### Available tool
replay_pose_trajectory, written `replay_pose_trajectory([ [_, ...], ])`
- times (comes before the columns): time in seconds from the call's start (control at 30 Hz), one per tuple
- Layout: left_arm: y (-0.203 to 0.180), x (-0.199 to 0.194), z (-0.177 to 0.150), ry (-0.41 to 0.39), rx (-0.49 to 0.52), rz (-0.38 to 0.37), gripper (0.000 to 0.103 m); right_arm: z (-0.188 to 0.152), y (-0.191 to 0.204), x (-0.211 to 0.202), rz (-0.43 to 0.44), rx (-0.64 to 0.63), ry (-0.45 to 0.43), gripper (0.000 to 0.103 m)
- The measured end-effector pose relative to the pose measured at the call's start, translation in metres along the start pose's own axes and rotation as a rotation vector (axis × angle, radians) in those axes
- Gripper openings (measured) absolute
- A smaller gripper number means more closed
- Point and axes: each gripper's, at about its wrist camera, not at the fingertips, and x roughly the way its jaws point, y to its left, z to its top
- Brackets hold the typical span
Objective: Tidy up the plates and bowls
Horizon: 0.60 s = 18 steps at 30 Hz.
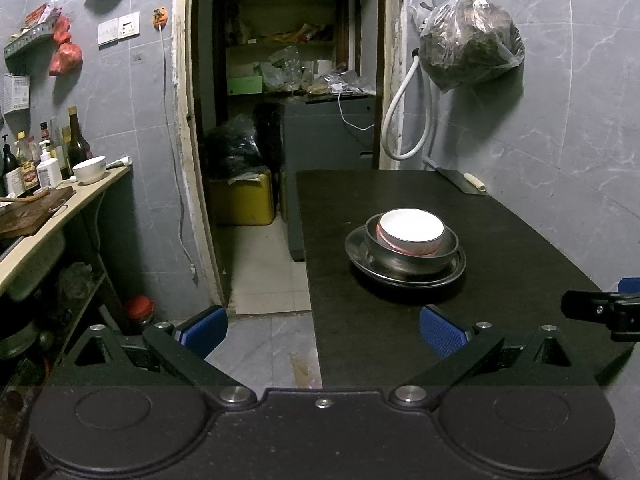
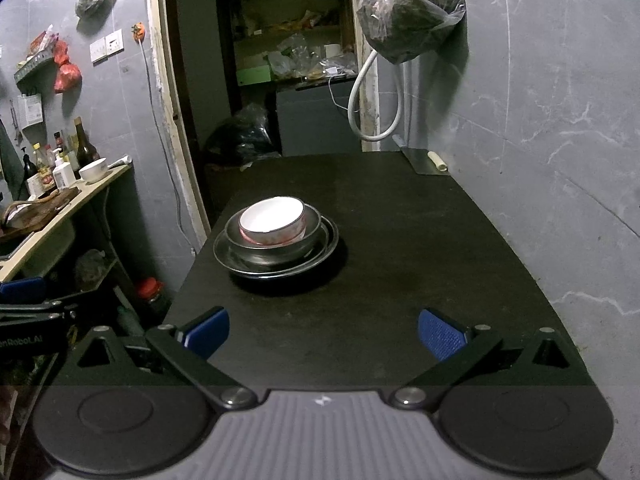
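Observation:
A white bowl with a pink outside point(image 1: 412, 229) point(image 2: 271, 216) sits inside a steel bowl point(image 1: 400, 262) point(image 2: 276, 250), which sits on a steel plate point(image 1: 358, 250) point(image 2: 224, 254) on the black table point(image 1: 500, 300) point(image 2: 400, 260). My left gripper point(image 1: 324, 334) is open and empty, held back from the stack over the table's near left edge. My right gripper point(image 2: 324, 334) is open and empty, above the table's near end, well short of the stack. The right gripper's side shows at the right edge of the left wrist view point(image 1: 600, 310).
A cleaver point(image 1: 464, 180) point(image 2: 426, 162) lies at the table's far right corner. A counter on the left point(image 1: 52, 216) holds bottles, a cutting board and a white bowl point(image 1: 90, 169) point(image 2: 94, 170). A doorway opens behind the table. A bag hangs on the wall point(image 1: 472, 48).

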Motion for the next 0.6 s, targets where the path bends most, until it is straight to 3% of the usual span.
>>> replay_pose_trajectory([
  [0.6,0.0002,0.003,-0.0009,0.002,0.0,0.001,0.102,-0.0016,0.0013,0.0018,-0.006,0.0,0.004,0.103],
])
